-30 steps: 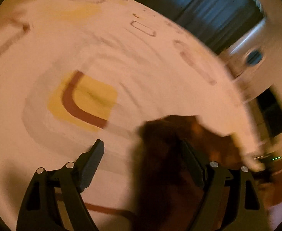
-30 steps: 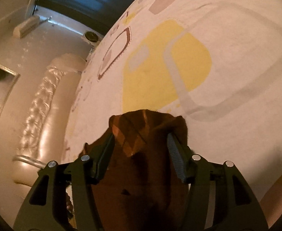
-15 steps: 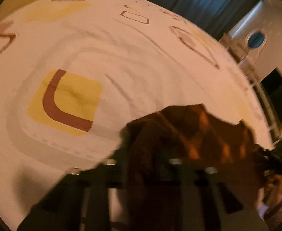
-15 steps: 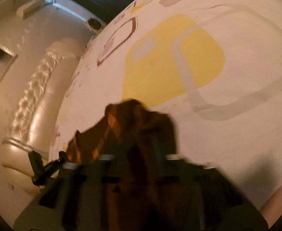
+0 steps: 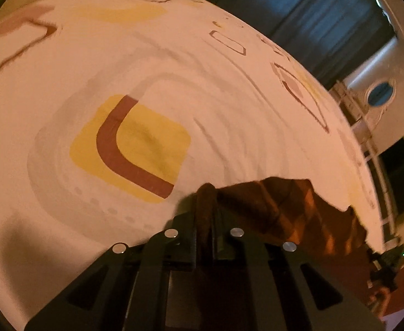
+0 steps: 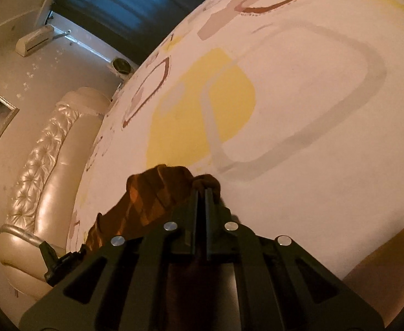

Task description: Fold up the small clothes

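Note:
A small brown and orange checked garment (image 5: 287, 209) hangs stretched between my two grippers above a white bed sheet (image 5: 202, 82) with yellow, grey and maroon shapes. My left gripper (image 5: 205, 201) is shut on one end of the garment. My right gripper (image 6: 202, 190) is shut on the other end of the garment (image 6: 149, 198). In the left wrist view the cloth runs off to the right toward the other gripper (image 5: 381, 262). In the right wrist view it runs down to the left toward the other gripper (image 6: 55, 259).
A padded cream headboard (image 6: 36, 171) borders the bed on the left of the right wrist view. Dark blue curtains (image 5: 312, 19) hang beyond the bed's far edge. A wall air conditioner (image 6: 33, 41) is mounted high up.
Both grippers were open around the garment one second ago and have shut on it. The garment is now lifted and pulled out between them.

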A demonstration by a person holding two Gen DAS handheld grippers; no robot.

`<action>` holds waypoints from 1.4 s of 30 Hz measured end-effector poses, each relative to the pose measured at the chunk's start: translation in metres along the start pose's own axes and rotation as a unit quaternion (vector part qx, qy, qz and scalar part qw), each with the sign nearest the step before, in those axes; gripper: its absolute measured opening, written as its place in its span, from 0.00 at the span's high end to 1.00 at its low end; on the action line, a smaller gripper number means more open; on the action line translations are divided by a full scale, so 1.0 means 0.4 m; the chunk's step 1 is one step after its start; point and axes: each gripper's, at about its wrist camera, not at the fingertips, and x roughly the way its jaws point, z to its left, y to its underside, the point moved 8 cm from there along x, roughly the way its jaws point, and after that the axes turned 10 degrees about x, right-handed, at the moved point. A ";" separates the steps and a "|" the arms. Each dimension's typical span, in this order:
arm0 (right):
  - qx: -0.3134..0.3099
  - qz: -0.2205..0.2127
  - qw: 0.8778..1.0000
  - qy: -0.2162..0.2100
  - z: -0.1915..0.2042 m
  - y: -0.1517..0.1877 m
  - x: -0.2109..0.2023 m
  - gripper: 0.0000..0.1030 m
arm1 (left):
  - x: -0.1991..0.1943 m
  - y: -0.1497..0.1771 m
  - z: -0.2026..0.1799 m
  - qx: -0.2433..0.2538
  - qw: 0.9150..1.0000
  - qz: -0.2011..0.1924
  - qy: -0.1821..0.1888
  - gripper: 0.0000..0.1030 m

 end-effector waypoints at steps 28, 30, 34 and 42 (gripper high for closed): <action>0.027 0.025 0.999 0.012 0.009 -0.037 0.045 0.81 | 0.016 -0.016 -0.031 0.057 0.998 0.022 -0.003 0.86; 0.041 0.030 0.999 -0.011 -0.005 -0.024 0.004 0.69 | -0.006 0.001 -0.026 0.041 0.998 0.031 0.039 0.76; 0.043 0.068 0.996 -0.043 -0.035 0.066 -0.077 0.66 | -0.085 0.083 -0.025 0.046 0.994 0.037 0.091 0.57; 0.015 0.176 0.979 -0.100 -0.036 0.285 -0.217 0.57 | -0.217 0.288 -0.063 0.042 0.986 0.066 0.147 0.48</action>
